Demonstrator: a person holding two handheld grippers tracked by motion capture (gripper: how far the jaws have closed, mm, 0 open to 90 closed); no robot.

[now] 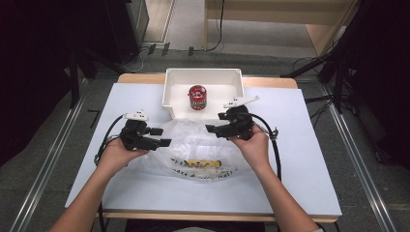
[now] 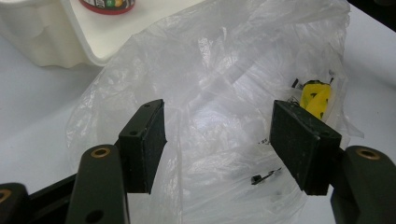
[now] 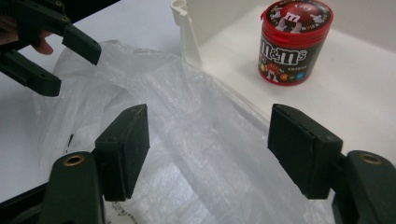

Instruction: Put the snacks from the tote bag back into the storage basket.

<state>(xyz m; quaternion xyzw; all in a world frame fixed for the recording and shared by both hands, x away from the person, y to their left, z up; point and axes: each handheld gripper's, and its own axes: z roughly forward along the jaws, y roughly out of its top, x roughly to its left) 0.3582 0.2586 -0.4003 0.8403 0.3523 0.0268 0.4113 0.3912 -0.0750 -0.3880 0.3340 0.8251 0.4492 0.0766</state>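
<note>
Two tools spread wide | plastic bag [image 1: 196, 147] flat, long axis left-right

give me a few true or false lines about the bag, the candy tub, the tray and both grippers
1. The red candy tub stands upright inside the white tray. True.
2. The clear plastic bag lies in the tray. False: it lies on the white table, in front of the tray.
3. The left gripper is clamped on the bag. False: its jaws stand open, pads clear of the plastic.
4. The right gripper has open jaws above the bag. True.
5. The bag bears yellow print. True.
</note>
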